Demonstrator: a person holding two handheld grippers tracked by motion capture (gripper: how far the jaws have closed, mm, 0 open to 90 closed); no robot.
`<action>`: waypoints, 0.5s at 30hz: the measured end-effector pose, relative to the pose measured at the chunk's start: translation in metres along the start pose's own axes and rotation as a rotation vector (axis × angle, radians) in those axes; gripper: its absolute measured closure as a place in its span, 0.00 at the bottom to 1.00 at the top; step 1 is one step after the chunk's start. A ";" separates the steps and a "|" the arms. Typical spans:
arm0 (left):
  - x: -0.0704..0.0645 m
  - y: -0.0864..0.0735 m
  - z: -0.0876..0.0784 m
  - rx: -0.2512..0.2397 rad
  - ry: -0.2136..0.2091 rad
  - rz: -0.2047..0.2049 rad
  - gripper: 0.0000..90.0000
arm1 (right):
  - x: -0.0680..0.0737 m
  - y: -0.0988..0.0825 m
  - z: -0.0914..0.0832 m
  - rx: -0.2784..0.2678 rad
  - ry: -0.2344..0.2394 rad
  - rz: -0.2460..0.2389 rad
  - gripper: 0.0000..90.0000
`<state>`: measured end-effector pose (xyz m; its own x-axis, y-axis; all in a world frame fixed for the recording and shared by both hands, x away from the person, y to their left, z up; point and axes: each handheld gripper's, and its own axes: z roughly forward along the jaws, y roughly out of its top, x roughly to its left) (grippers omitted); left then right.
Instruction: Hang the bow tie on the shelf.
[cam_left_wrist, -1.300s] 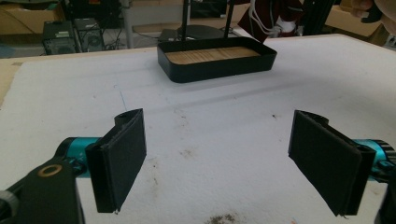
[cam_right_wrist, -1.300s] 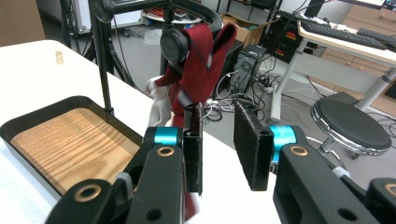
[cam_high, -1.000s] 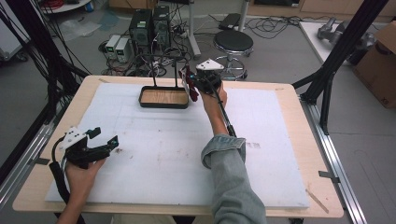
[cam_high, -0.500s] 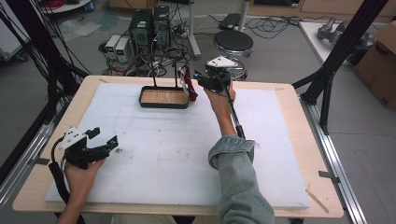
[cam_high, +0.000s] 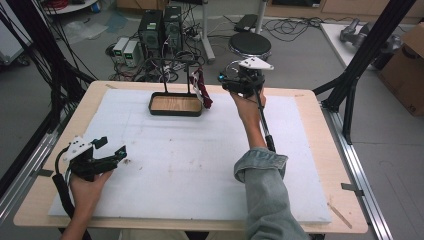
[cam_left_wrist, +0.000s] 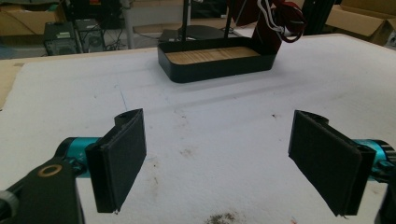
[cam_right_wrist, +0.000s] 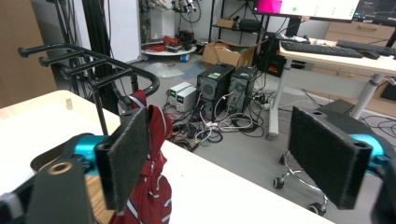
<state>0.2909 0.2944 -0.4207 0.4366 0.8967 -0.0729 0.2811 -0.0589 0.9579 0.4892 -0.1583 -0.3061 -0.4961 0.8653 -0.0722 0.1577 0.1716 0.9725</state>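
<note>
The right gripper (cam_high: 226, 86) is just opening its jaws wide, nothing between them, beside the striped red cloth (cam_high: 202, 89) hanging on the black rack (cam_high: 176, 62); the left gripper (cam_high: 118, 152) is resting with its jaws spread apart.

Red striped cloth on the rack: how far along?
Done: the red striped cloth hangs from the black rack at the pad's far edge. In hand: nothing; the right gripper, jaws just opened, is beside the cloth with nothing between them. Left gripper idles open near the front. Nothing visible left to hang.
</note>
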 end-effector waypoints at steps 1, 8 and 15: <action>0.000 0.000 0.000 0.001 0.001 0.000 0.21 | -0.001 0.001 -0.003 -0.002 -0.003 -0.007 0.21; 0.000 0.000 0.000 0.004 0.002 0.003 0.21 | -0.011 -0.001 -0.031 -0.052 -0.022 -0.013 0.21; 0.000 0.000 0.000 0.004 0.006 0.003 0.21 | -0.025 -0.003 -0.063 -0.065 -0.038 -0.005 0.17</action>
<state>0.2906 0.2947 -0.4207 0.4325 0.8991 -0.0680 0.2828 -0.0637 0.9571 0.4469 -0.2098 -0.2934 -0.4638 0.8819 -0.0841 0.0991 0.1460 0.9843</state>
